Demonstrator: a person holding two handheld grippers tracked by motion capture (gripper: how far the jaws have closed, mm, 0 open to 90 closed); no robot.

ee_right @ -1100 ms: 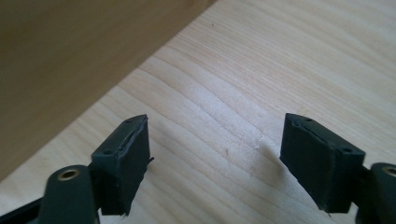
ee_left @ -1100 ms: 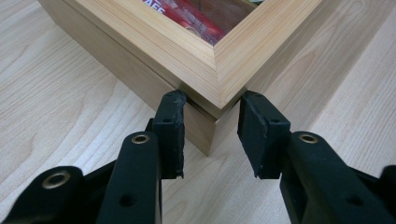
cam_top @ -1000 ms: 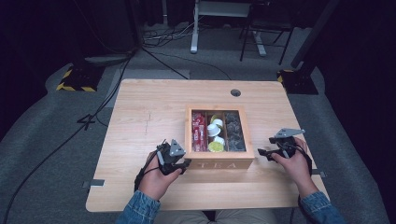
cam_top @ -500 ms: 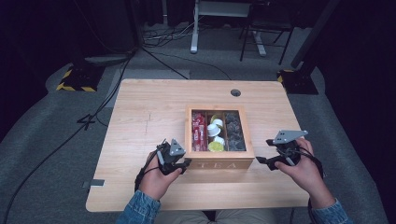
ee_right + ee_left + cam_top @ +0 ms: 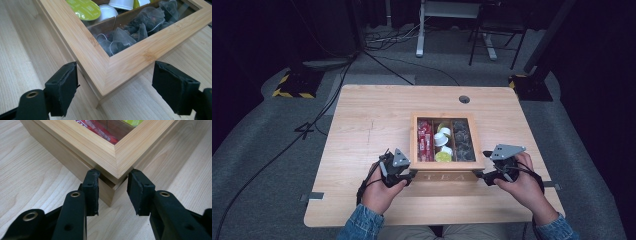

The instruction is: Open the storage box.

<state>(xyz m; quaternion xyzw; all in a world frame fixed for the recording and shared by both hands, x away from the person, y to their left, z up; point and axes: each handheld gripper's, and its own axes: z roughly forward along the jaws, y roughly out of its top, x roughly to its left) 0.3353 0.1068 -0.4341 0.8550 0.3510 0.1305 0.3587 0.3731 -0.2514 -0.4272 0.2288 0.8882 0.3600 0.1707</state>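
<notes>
Between each gripper's spread jaws sits a near corner of the tea box point(image 5: 447, 176): left gripper point(image 5: 111, 192), right gripper point(image 5: 115, 87). Approach stage, apparently; next, close both evenly.

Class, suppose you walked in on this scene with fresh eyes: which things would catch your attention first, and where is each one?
First, the wooden tea box near the table's front edge, its windowed lid showing red packets at left, pods in the middle and dark tea bags at right. Next, the left claw, open astride the box's near-left corner. The right claw is open wide at the near-right corner.
</notes>
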